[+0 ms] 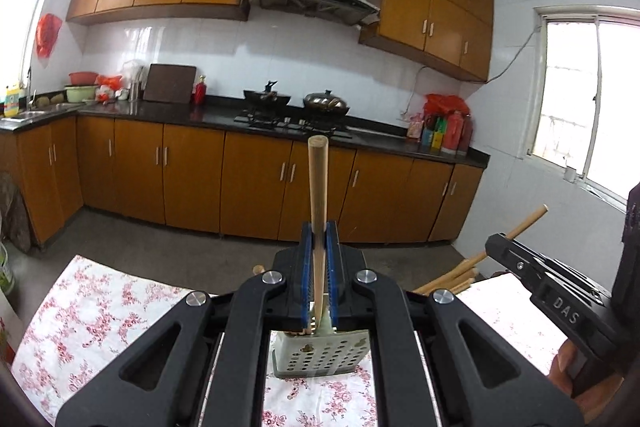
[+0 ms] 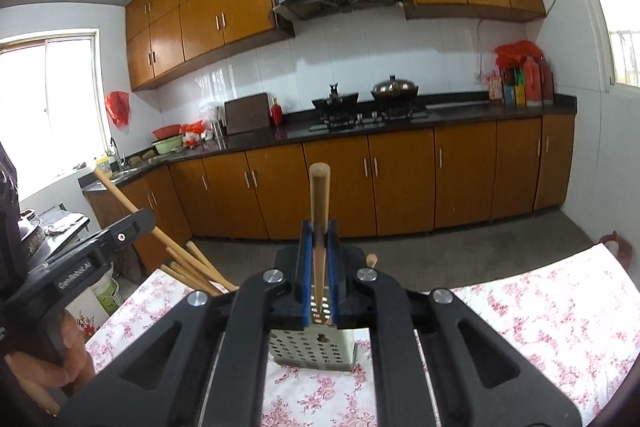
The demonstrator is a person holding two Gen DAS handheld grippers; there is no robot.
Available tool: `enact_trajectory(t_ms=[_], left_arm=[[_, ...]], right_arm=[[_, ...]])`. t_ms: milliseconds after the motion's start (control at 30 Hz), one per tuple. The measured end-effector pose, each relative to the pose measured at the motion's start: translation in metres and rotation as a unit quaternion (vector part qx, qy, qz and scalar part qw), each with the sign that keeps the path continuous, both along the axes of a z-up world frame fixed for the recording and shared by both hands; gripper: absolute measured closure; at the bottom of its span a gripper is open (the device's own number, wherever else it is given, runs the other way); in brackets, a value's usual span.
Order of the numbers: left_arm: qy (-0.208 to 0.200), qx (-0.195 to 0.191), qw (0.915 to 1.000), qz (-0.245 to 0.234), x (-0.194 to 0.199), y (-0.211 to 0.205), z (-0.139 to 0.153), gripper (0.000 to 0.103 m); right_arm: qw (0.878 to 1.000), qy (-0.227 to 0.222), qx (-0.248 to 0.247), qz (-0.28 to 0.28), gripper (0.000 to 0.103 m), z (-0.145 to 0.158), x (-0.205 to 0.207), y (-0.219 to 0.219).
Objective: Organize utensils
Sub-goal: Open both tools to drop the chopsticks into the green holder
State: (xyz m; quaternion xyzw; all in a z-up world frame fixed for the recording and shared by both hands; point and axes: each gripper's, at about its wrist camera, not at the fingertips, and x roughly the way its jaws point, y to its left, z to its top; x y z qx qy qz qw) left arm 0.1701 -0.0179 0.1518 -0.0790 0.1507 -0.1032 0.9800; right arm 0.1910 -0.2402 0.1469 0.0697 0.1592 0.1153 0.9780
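My left gripper is shut on a wooden chopstick that stands upright, its lower end over a white perforated utensil holder on the flowered tablecloth. My right gripper is shut on another wooden chopstick, upright above a metal perforated utensil holder. In the left wrist view the right gripper shows at the right with several chopsticks beside it. In the right wrist view the left gripper shows at the left near several chopsticks.
The table with the flowered cloth fills the foreground. Beyond it are a grey floor, brown base cabinets, a black counter with a stove and wok, a sink at left and bottles at right.
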Motion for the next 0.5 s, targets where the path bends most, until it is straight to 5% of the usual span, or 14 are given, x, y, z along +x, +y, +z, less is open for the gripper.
enact_trajectory(t_ms=[300, 367, 500], left_arm=[[0.033, -0.011, 0.9994, 0.000, 0.019, 0.001, -0.024, 0.096], [0.035, -0.021, 0.9992, 0.000, 0.016, 0.007, -0.024, 0.094], [0.028, -0.038, 0.9989, 0.004, 0.004, 0.020, -0.014, 0.067]], right_arm=[[1.000, 0.024, -0.005, -0.007, 0.093, -0.021, 0.018, 0.005], [1.000, 0.019, -0.006, -0.011, 0.086, -0.019, 0.015, 0.003], [1.000, 0.004, 0.003, -0.024, 0.072, -0.013, 0.004, -0.007]])
